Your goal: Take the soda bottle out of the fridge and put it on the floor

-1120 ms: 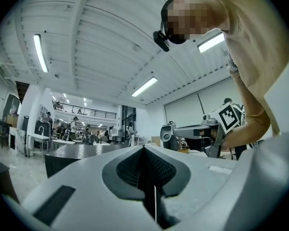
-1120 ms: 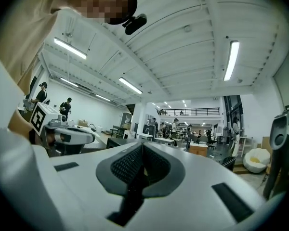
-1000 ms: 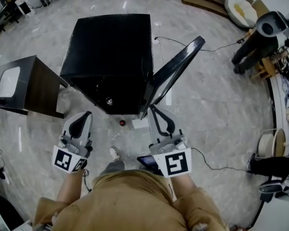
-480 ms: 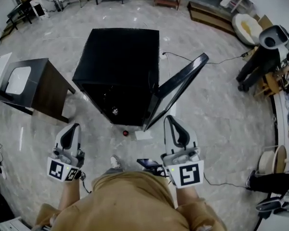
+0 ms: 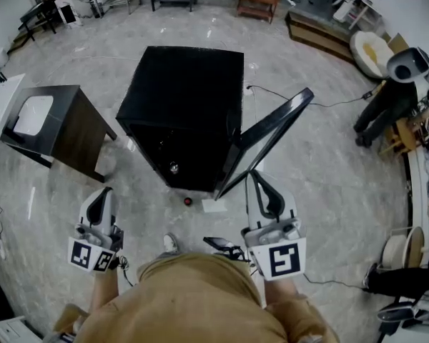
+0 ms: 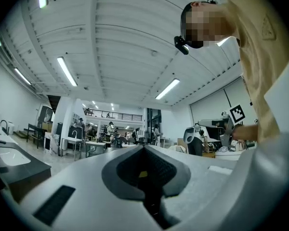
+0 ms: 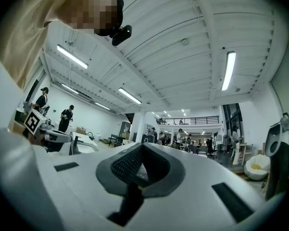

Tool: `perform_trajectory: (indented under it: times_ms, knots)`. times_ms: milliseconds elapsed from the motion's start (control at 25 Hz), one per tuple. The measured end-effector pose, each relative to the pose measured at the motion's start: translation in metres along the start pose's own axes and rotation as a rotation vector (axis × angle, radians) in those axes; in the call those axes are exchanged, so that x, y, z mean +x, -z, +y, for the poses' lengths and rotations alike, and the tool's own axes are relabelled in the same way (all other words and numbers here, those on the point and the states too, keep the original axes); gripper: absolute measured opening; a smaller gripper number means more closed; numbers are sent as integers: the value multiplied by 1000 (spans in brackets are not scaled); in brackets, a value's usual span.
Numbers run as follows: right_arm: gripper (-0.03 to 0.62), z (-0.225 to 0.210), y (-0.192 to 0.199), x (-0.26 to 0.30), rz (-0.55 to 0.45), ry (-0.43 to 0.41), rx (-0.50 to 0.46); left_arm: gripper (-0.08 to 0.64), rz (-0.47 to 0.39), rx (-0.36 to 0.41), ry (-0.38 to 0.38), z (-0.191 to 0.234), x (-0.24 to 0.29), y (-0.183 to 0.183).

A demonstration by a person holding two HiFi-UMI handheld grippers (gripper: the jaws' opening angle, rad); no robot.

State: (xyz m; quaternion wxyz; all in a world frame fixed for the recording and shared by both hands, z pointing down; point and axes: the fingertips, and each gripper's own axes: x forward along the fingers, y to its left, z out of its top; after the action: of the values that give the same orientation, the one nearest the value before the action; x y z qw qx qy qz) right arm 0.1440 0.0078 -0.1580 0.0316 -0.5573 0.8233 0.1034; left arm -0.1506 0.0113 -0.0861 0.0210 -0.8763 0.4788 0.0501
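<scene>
The black mini fridge (image 5: 186, 95) stands on the marble floor with its door (image 5: 268, 141) swung open to the right. In its dark opening only a small round pale cap (image 5: 174, 167) shows, likely the soda bottle's top. My left gripper (image 5: 101, 194) is shut and empty, held low and left of the fridge front. My right gripper (image 5: 259, 179) is shut and empty too, just in front of the door's lower edge. The left gripper view has the left gripper (image 6: 144, 148) pointing out across the hall. The right gripper (image 7: 143, 146) does the same in its own view.
A dark side table (image 5: 57, 131) with a white inset stands left of the fridge. A small red thing (image 5: 188, 201) and a white slip (image 5: 214, 206) lie on the floor before the opening. A cable (image 5: 300, 102) runs behind the door. A black machine (image 5: 390, 84) stands at right.
Both grippers have drawn back from the fridge toward the person, the left one farther out to the left. The head view has tipped up, so more of the hall shows.
</scene>
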Motion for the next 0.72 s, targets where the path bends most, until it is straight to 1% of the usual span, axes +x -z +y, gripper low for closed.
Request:
perform_trajectory:
  times_ms: [120,240,280,480,720]
  knots:
    - [2,3,-4,1,-8,-6,-21,2,-16,-20,8,-3,1,-1]
    - [2,11,-6,2,-12,-10,-54,2,-18,-67,30,-3,6,4]
    - [2,13,-5,2,-11,-10,-55,2,-16,-73,39,-3,8,5]
    - [2,17,-3,4,6,9,-56,2,-24,-63,79,0,18,0]
    - [2,24,-2,8,14,49,-55,2,-7,-73,118,11,22,7]
